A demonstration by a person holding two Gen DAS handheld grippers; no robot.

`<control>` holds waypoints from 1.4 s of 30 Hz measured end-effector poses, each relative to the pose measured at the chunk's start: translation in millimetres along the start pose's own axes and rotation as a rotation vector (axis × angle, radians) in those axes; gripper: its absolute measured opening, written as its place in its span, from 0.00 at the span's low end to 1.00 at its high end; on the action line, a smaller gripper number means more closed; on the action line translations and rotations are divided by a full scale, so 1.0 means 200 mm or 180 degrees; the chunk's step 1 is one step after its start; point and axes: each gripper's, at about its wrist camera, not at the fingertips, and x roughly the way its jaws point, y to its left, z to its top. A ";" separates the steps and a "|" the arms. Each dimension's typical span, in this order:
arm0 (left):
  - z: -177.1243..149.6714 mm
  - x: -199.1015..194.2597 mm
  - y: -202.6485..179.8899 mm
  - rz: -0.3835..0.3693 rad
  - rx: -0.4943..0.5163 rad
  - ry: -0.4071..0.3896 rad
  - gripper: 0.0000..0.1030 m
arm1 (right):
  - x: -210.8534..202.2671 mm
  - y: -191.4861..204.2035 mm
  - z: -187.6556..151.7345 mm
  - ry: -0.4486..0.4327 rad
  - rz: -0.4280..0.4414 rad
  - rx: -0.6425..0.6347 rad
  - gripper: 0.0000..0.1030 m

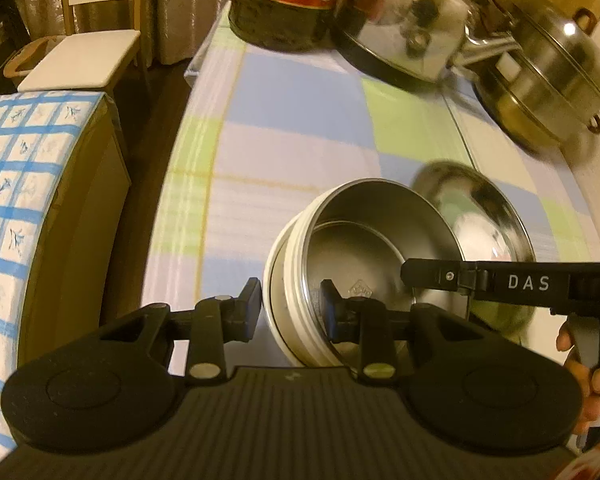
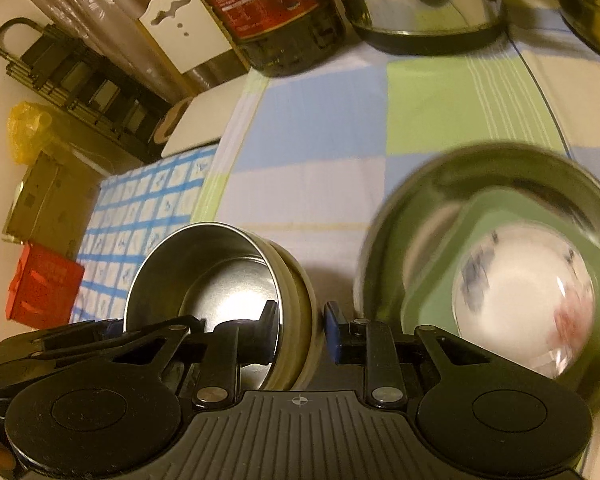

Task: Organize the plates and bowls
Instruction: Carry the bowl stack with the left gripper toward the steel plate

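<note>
Left gripper [image 1: 290, 306]: jaws apart, straddling the near wall of the steel bowl [image 1: 364, 256]. One finger is outside the wall, the other inside the cavity. Whether the pads press the wall cannot be told.

Right gripper [image 2: 300, 330]: jaws apart, straddling the opposite wall of the same steel bowl [image 2: 216, 276], left finger inside, right finger outside. Contact not resolved. In the left wrist view the right gripper [image 1: 410, 276] enters from the right, tip over the bowl's rim, lettering "DAS" on its side.

Steel bowl: tilted, mouth toward the cameras. It sits nested in a cream-coloured outer shell [image 1: 288, 304], whose ribbed wall shows around the steel rim. Interior holds nothing visible except a stamped mark on the floor.

Steel plate [image 2: 480, 184]: just beside the bowl on the right, on the checked tablecloth [image 2: 320, 128]. Blurred. It contains a green square dish [image 2: 428, 304], and in that a white bowl [image 2: 524, 292] with blue and red markings. In the left wrist view only the steel plate [image 1: 480, 216] is seen, behind the bowl.

Far table edge: dark bottle with red label [image 1: 284, 4], a shiny steel pot with lid [image 1: 408, 24], and a lidded steamer pot [image 1: 552, 72].

Beside the table: second surface with blue grid cloth [image 1: 16, 184]; white chair [image 1: 88, 52] beyond.
</note>
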 end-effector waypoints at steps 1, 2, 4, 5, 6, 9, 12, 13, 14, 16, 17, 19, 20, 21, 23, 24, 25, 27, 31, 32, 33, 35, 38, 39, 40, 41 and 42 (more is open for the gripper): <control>-0.02 -0.01 -0.01 -0.0008 0.0011 0.0014 0.27 | -0.02 -0.01 -0.03 0.0019 0.0001 0.0010 0.25; -0.05 -0.02 -0.03 -0.0018 0.0023 0.0029 0.27 | -0.04 -0.02 -0.06 0.0035 0.0003 0.0019 0.25; -0.10 -0.04 -0.06 -0.0040 0.0041 0.0057 0.26 | -0.08 -0.04 -0.12 0.0065 -0.0013 0.0043 0.25; -0.12 -0.05 -0.07 -0.0050 0.0049 0.0066 0.26 | -0.10 -0.04 -0.14 0.0069 -0.0023 0.0040 0.25; -0.14 -0.06 -0.09 -0.0063 0.0059 0.0079 0.26 | -0.12 -0.04 -0.17 0.0074 -0.0036 0.0035 0.25; -0.21 -0.08 -0.15 -0.0100 0.0107 0.0114 0.26 | -0.19 -0.06 -0.26 0.0093 -0.0080 0.0041 0.25; -0.26 -0.09 -0.21 -0.0139 0.0175 0.0146 0.26 | -0.25 -0.11 -0.32 0.0105 -0.0094 0.0092 0.25; -0.28 -0.10 -0.24 -0.0155 0.0198 0.0152 0.26 | -0.28 -0.12 -0.34 0.0105 -0.0106 0.0121 0.25; -0.30 -0.10 -0.27 -0.0171 0.0230 0.0158 0.26 | -0.30 -0.14 -0.36 0.0105 -0.0122 0.0146 0.25; -0.33 -0.10 -0.32 -0.0190 0.0284 0.0164 0.26 | -0.35 -0.18 -0.40 0.0097 -0.0163 0.0184 0.25; -0.34 -0.10 -0.35 -0.0202 0.0316 0.0165 0.26 | -0.36 -0.19 -0.41 0.0091 -0.0183 0.0202 0.25; -0.37 -0.10 -0.40 -0.0225 0.0373 0.0170 0.26 | -0.41 -0.22 -0.45 0.0077 -0.0230 0.0240 0.25; -0.38 -0.10 -0.43 -0.0237 0.0403 0.0169 0.26 | -0.43 -0.23 -0.46 0.0090 -0.0250 0.0255 0.25; -0.39 -0.10 -0.45 -0.0245 0.0431 0.0164 0.26 | -0.45 -0.25 -0.47 0.0084 -0.0270 0.0268 0.25; -0.41 -0.09 -0.49 -0.0252 0.0482 0.0156 0.27 | -0.48 -0.27 -0.50 0.0076 -0.0304 0.0278 0.25; -0.41 -0.09 -0.50 -0.0256 0.0499 0.0154 0.27 | -0.49 -0.28 -0.51 0.0069 -0.0318 0.0280 0.26; -0.42 -0.09 -0.51 -0.0259 0.0508 0.0149 0.27 | -0.50 -0.28 -0.52 0.0061 -0.0327 0.0283 0.26; -0.42 -0.09 -0.51 -0.0253 0.0474 0.0141 0.27 | -0.53 -0.29 -0.53 0.0025 -0.0317 0.0289 0.26; -0.41 -0.09 -0.49 -0.0246 0.0425 0.0143 0.24 | -0.55 -0.27 -0.54 -0.0040 -0.0306 0.0213 0.26; -0.42 -0.10 -0.49 -0.0239 0.0440 0.0132 0.23 | -0.55 -0.27 -0.54 -0.0047 -0.0315 0.0180 0.26; -0.42 -0.10 -0.49 -0.0231 0.0459 0.0121 0.23 | -0.55 -0.26 -0.55 -0.0054 -0.0326 0.0152 0.26; -0.43 -0.10 -0.50 -0.0215 0.0485 0.0085 0.22 | -0.56 -0.24 -0.56 -0.0074 -0.0374 0.0067 0.26; -0.44 -0.10 -0.49 -0.0214 0.0490 0.0057 0.20 | -0.56 -0.20 -0.56 -0.0083 -0.0457 -0.0055 0.26; -0.44 -0.10 -0.49 -0.0220 0.0481 0.0055 0.20 | -0.56 -0.19 -0.57 -0.0089 -0.0486 -0.0103 0.26; -0.44 -0.10 -0.49 -0.0223 0.0478 0.0051 0.20 | -0.56 -0.18 -0.57 -0.0090 -0.0506 -0.0137 0.26; -0.44 -0.10 -0.49 -0.0223 0.0477 0.0050 0.20 | -0.56 -0.17 -0.57 -0.0086 -0.0525 -0.0160 0.26; -0.43 -0.10 -0.49 -0.0220 0.0478 0.0054 0.20 | -0.55 -0.17 -0.57 -0.0081 -0.0539 -0.0172 0.26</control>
